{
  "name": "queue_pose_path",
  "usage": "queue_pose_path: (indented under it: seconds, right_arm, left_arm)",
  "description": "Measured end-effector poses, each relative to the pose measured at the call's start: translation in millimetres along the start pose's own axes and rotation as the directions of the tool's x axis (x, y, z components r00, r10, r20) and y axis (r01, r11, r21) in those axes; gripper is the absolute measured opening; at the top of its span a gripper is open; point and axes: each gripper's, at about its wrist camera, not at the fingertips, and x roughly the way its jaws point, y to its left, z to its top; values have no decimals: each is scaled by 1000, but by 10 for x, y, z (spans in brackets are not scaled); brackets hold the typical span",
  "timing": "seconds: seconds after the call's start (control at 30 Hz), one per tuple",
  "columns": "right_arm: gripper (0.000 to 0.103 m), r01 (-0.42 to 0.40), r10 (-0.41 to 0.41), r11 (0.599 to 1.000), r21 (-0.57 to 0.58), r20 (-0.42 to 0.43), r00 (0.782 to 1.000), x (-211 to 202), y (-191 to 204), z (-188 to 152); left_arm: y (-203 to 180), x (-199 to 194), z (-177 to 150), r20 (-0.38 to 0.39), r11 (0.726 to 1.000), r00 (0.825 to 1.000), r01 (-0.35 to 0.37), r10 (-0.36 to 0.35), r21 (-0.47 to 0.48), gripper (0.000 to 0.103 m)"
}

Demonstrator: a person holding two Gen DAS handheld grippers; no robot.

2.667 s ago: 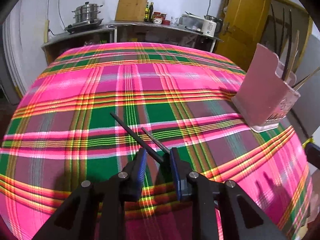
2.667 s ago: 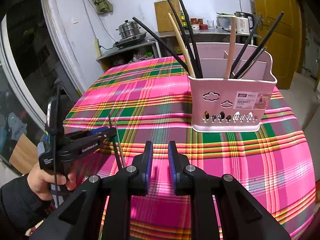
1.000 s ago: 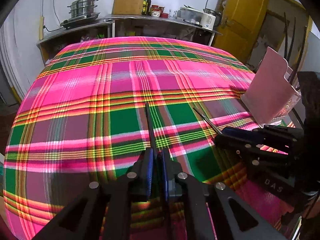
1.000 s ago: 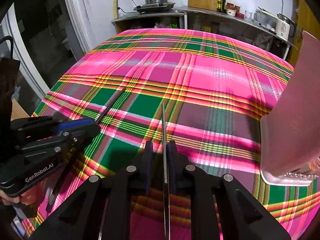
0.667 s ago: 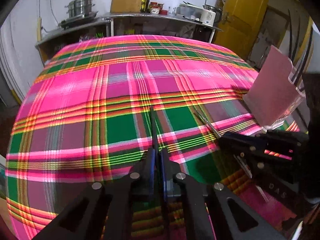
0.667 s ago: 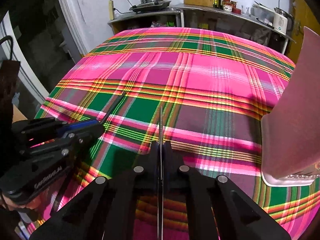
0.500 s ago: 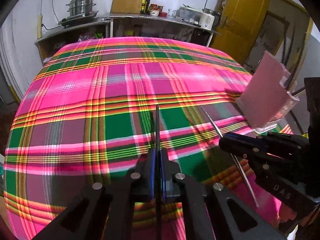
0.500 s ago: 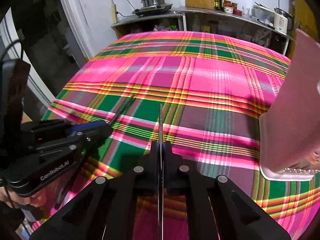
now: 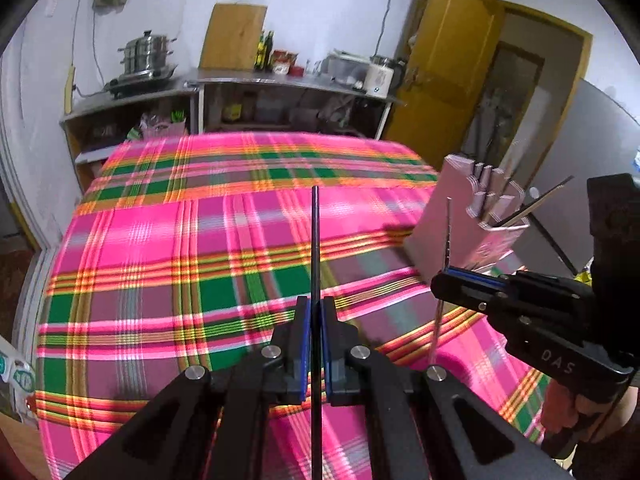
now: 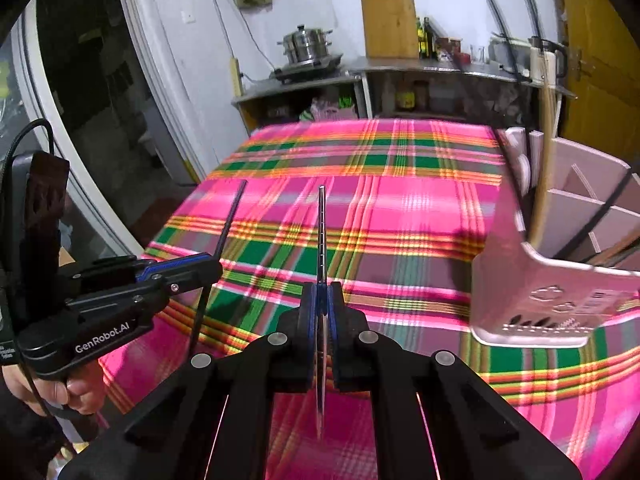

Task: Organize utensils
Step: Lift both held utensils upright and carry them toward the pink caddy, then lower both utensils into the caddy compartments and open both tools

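My left gripper (image 9: 315,312) is shut on a black chopstick (image 9: 315,240) that points forward, raised above the plaid tablecloth (image 9: 180,248). My right gripper (image 10: 321,300) is shut on a metal chopstick (image 10: 321,232), also raised. Each gripper shows in the other's view: the right one (image 9: 444,276) with its metal chopstick (image 9: 447,232), the left one (image 10: 208,264) with its black chopstick (image 10: 230,220). The pink utensil basket (image 9: 448,220) stands at the table's right side, holding several chopsticks; it is close on the right in the right wrist view (image 10: 552,272).
A counter (image 9: 288,84) with a steel pot (image 9: 146,54), a cutting board (image 9: 232,36), bottles and a kettle runs behind the table. A yellow door (image 9: 452,64) is at the back right. A dark doorway (image 10: 80,100) lies left of the table.
Both grippers closed on their chopsticks on the cloth and lifted them. They now hold them higher, tips pointing forward, and the right gripper has come nearer the basket.
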Motion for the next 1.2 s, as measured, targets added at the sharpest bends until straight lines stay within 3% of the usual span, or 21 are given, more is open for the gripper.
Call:
queue_pose_path:
  seconds: [0.43, 0.87, 1.2]
  right_arm:
    - [6, -3, 1, 1000, 18, 116, 993, -697, 31, 38]
    - [6, 48, -57, 997, 59, 167, 984, -1162, -167, -37]
    - [6, 107, -139, 984, 139, 239, 961, -1596, -508, 77]
  left_arm:
    - [-341, -489, 226, 87, 997, 994, 66, -69, 37, 5]
    - [-711, -595, 417, 92, 988, 985, 138, -144, 66, 5]
    - [-1247, -519, 856, 112, 964, 962, 236, -249, 121, 5]
